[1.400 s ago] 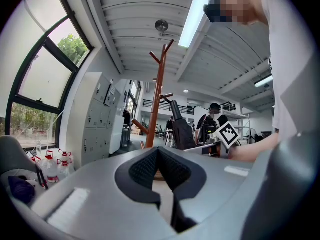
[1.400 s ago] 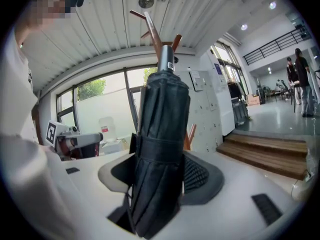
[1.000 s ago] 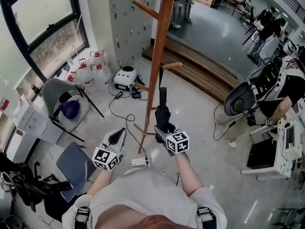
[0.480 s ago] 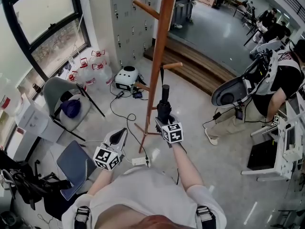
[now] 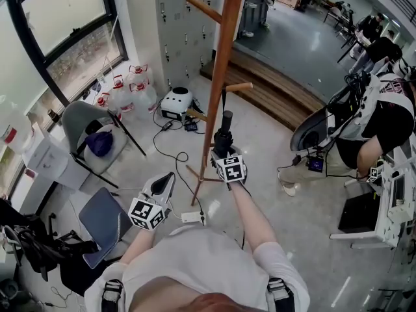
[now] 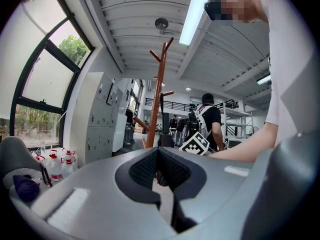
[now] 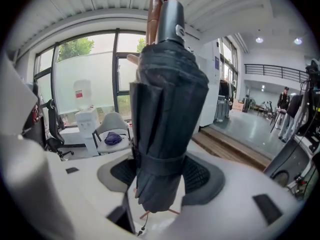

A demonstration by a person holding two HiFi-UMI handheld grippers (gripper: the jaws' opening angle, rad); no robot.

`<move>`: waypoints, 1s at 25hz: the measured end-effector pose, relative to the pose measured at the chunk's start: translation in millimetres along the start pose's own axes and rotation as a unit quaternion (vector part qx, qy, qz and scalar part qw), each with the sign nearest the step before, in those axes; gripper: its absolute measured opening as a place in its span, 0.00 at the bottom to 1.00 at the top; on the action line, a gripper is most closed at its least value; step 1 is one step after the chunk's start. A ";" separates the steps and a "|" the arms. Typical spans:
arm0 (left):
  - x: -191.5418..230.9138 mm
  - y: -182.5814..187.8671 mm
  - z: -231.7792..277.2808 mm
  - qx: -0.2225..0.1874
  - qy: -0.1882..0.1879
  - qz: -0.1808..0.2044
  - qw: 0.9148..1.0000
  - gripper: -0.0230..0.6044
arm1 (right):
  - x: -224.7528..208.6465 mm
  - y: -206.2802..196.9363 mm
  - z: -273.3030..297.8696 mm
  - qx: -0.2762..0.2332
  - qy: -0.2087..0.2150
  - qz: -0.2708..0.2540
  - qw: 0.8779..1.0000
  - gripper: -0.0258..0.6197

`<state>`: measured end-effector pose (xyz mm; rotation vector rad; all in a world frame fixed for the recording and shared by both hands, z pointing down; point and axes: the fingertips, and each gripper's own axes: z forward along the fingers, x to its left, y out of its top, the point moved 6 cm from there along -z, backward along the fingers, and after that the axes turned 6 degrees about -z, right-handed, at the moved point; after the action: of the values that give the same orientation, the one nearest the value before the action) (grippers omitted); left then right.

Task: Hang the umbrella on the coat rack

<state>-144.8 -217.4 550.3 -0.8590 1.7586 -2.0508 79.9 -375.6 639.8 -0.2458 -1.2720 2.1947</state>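
Fingers (image 7: 202, 176) of the right gripper (image 7: 162, 173) are clamped on the folded black fabric umbrella (image 7: 167, 114), the dark ribbed pads pressing on either side of the bundled canopy at its wrap strap. The umbrella stands roughly upright in that grip, its smooth black cylindrical handle (image 7: 170, 16) uppermost and the rib tips poking out below the pads. In the head view the umbrella sits just beside the tall reddish-brown wooden coat rack (image 5: 221, 77), on its right, with the handle below a short wooden peg (image 5: 237, 88). A thin dark strap runs up from the handle towards that peg; whether it is looped over the peg cannot be told.

Fingers (image 6: 142, 166) of the left gripper (image 6: 159, 159) are together with nothing between them. That gripper is held lower and to the left of the rack, apart from it and from the umbrella.

Further out on the pale glossy floor (image 5: 273, 155) lie a white power strip (image 5: 192, 218) near the rack's foot, a white round appliance (image 5: 177, 101), clear water jugs with red handles (image 5: 123, 93) and a grey chair (image 5: 84, 125) under the window. Grey metal lockers (image 5: 182, 25) stand behind the rack
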 end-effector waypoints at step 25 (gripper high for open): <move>-11.8 6.0 2.9 -0.012 -0.010 0.011 1.000 0.05 | -10.5 70.0 -128.9 -0.192 -0.077 0.011 0.978 0.51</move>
<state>-134.8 -214.0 541.9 -0.8605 1.7768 -2.0050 116.4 -313.3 511.7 -0.2447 -1.7850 2.0018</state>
